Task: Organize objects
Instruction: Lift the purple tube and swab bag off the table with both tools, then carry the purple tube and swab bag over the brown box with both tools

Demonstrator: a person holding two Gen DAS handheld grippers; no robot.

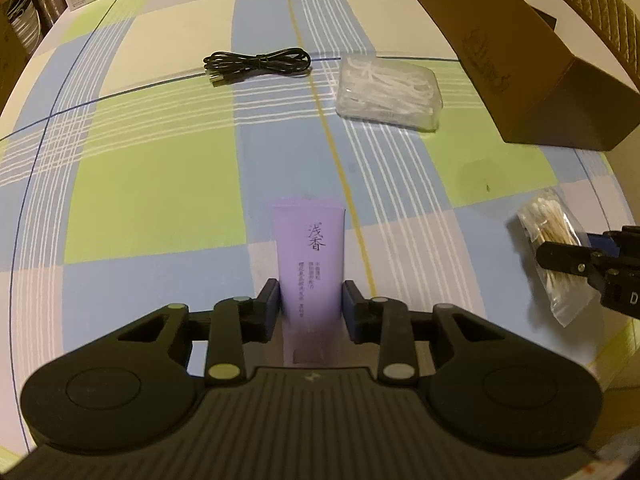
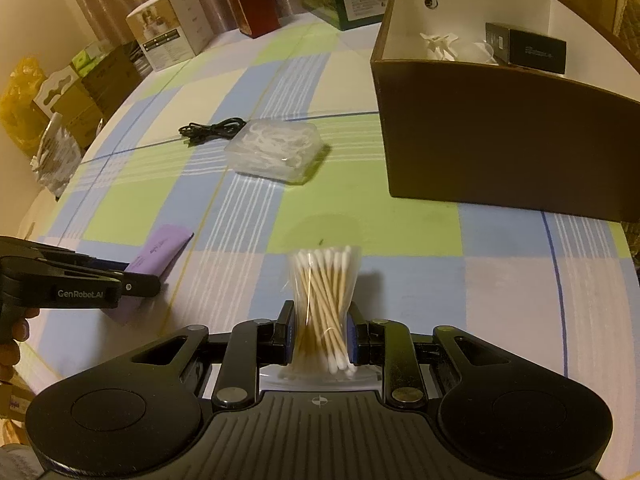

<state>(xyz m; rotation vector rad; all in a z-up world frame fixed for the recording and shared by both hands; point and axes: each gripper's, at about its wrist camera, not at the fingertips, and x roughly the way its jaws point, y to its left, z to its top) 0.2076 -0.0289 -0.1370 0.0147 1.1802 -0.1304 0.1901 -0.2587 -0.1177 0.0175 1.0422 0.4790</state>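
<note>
Table: round top under a checked cloth (image 2: 132, 200) of green, blue and cream; fills both views. Risk: slick fabric, so a dropped item may slide.
Storage box: open brown cardboard box (image 2: 500, 136) with white inner walls, upper right of the right wrist view, already holding a small black carton (image 2: 532, 50) and white plastic bits. Judged the destination. Risk: its near wall stands tall, and a low carry could strike the rim.
Clear case: transparent plastic box of white floss picks (image 2: 276, 150), centre of the right wrist view, loose on the cloth, near the box.
Purple tube: lilac soft plastic tube (image 1: 310, 256), lower centre of the left wrist view, lying on the cloth.
Left gripper (image 1: 310, 300): pads clamped on the tube's lower part. Risk: soft, tapering body may squeeze out of the pinch on lifting.
Swab bag: clear plastic bag of wooden-stemmed cotton swabs (image 2: 326, 300), lower centre of the right wrist view.
Right gripper (image 2: 322, 332): pads closed on the bag's waist, bunching it. Risk: thin film may slip, and swabs may spill if the bag's mouth is not sealed.
Cable: coiled black cord (image 1: 258, 64), upper centre of the left wrist view, untouched. Risk: loose loops may trail when picked up.
</note>
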